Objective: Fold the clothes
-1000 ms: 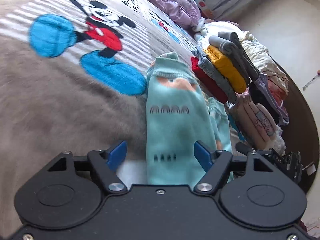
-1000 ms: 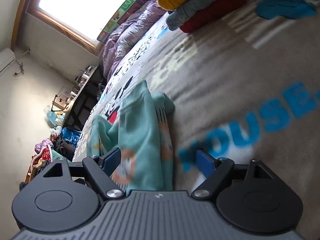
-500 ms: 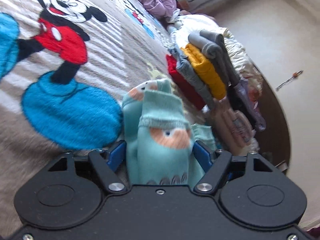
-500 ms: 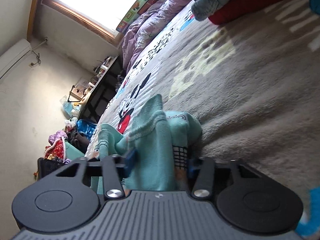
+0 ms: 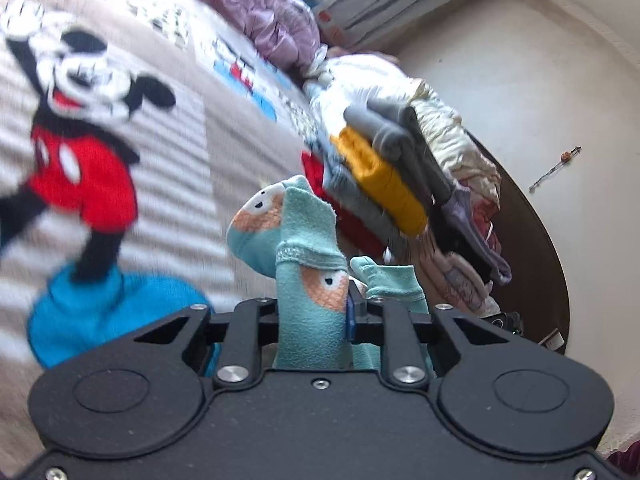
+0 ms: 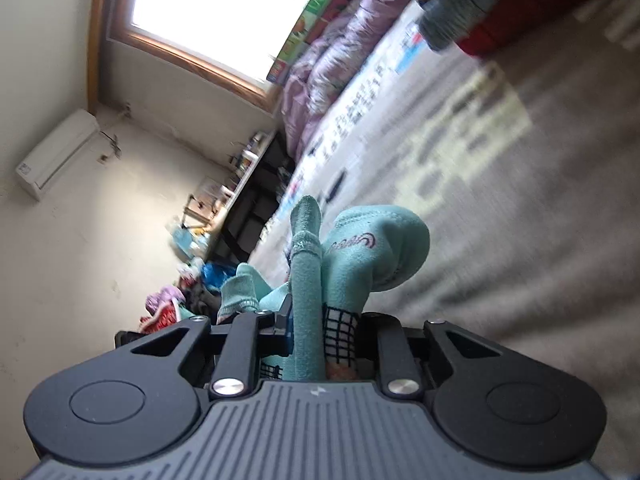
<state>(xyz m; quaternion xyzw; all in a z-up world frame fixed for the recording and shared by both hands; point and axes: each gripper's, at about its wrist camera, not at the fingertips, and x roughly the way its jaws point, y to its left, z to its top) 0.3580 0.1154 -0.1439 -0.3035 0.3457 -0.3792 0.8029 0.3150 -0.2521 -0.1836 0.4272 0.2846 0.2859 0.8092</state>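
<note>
A small teal garment [image 5: 308, 264] with orange cartoon patches is bunched up between both grippers above the bed. My left gripper [image 5: 310, 320] is shut on one end of it; the cloth stands up in folds ahead of the jaws. My right gripper [image 6: 320, 332] is shut on the other end [image 6: 356, 256], where a black grid print shows. The fingertips of both grippers are hidden by cloth.
The bed has a grey Mickey Mouse blanket [image 5: 80, 168]. A stack of folded clothes [image 5: 384, 176] in red, grey and yellow lies at the bed's far edge, also in the right wrist view [image 6: 460, 8]. A purple quilt [image 5: 256, 12] lies beyond. A desk [image 6: 248, 196] stands by the wall.
Both grippers went from open around the flat garment to shut on it. They lifted it off the blanket, and it now bunches into upright folds.
</note>
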